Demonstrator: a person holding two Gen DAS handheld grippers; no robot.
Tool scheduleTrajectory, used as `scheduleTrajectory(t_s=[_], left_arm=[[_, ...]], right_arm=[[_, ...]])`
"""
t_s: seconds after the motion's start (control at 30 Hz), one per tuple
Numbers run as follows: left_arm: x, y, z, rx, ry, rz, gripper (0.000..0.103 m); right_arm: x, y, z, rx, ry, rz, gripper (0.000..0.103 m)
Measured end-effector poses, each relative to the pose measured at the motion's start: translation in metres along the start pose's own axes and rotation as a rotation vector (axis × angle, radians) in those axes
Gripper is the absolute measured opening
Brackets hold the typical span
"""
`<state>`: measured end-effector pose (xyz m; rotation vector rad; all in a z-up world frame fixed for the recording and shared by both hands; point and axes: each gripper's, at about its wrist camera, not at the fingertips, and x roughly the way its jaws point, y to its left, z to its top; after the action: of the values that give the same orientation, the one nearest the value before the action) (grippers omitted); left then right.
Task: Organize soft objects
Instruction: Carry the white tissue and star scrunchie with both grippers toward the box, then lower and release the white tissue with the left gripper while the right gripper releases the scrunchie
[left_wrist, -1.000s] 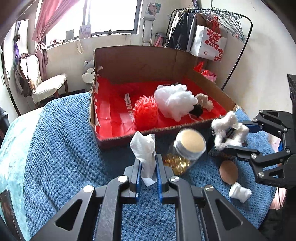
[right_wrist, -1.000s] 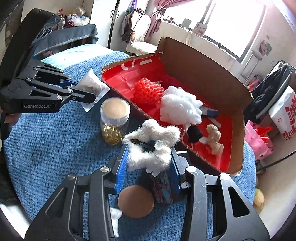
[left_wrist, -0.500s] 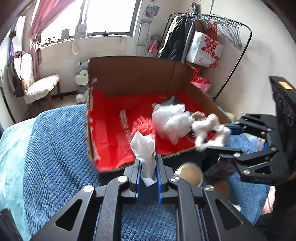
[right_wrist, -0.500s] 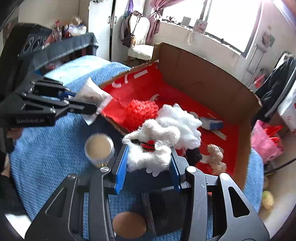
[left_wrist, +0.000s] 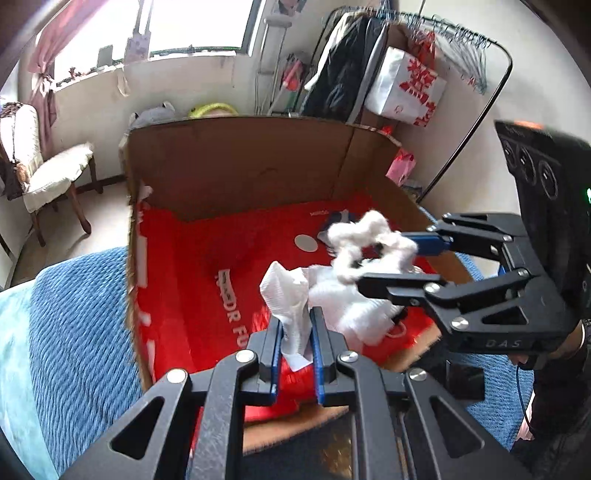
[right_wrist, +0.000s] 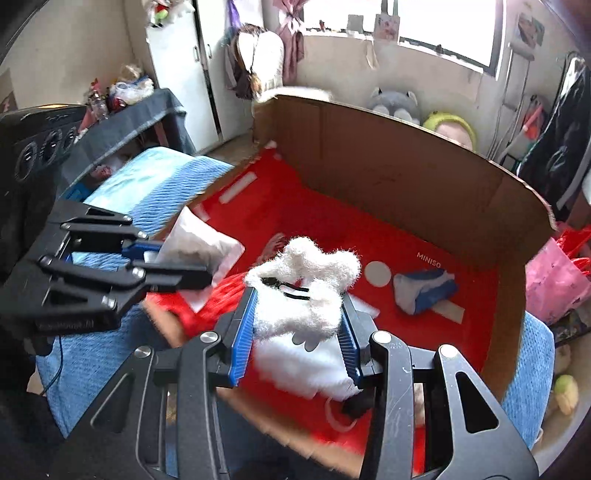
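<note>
The left gripper (left_wrist: 294, 345) is pinching a crumpled white tissue (left_wrist: 288, 295) tight between its blue-padded fingers (left_wrist: 272, 347), the tissue sticking up above the tips. The right gripper (right_wrist: 298, 328) is clamping a fluffy white star-shaped hair clip (right_wrist: 306, 288) between its fingers (right_wrist: 242, 328), which are sitting partly closed around the fluff. In the left wrist view that same hair clip (left_wrist: 369, 243) is hanging beside the tissue, close but apart. Both grippers are holding their loads above the red-lined cardboard box (left_wrist: 236, 166), just past its near rim. Inside the box, a white mesh bath pouf (left_wrist: 351, 306) is lying under the grippers, and a blue-and-white cloth item (right_wrist: 424, 290) is lying farther back. The box is resting on a blue knitted blanket (left_wrist: 77, 314).
</note>
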<state>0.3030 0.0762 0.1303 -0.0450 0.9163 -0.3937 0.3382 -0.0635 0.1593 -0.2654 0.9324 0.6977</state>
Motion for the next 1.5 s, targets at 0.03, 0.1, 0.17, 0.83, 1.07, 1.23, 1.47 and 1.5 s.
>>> scheduleTrajectory(t_s=[0.03,0.1,0.17,0.83,1.07,1.23,1.47,1.5], left_arm=[[0.007,0.002,0.005,-0.001,0.012,0.003,0.014],[0.022,0.007,0.016,-0.001,0.039,0.002,0.014],[0.036,0.013,0.026,-0.007,0.066,-0.013,0.014],[0.128,0.019,0.064,0.032,0.197,-0.026,0.014],[0.143,0.016,0.061,0.036,0.221,-0.01,0.014],[0.155,0.012,0.063,0.039,0.233,-0.011,0.014],[0.157,0.01,0.065,0.042,0.231,-0.008,0.025],[0.154,0.011,0.065,0.041,0.226,-0.005,0.034]], right_arm=[[0.006,-0.005,0.005,0.003,0.011,-0.006,0.039],[0.021,-0.017,0.015,0.017,0.038,-0.021,0.039],[0.031,-0.029,0.023,0.035,0.06,-0.022,0.039],[0.107,-0.091,0.045,0.115,0.225,-0.052,0.039],[0.122,-0.099,0.048,0.124,0.263,-0.077,0.039],[0.124,-0.103,0.05,0.134,0.271,-0.077,0.04],[0.128,-0.099,0.048,0.135,0.277,-0.073,0.041],[0.127,-0.1,0.048,0.14,0.277,-0.072,0.041]])
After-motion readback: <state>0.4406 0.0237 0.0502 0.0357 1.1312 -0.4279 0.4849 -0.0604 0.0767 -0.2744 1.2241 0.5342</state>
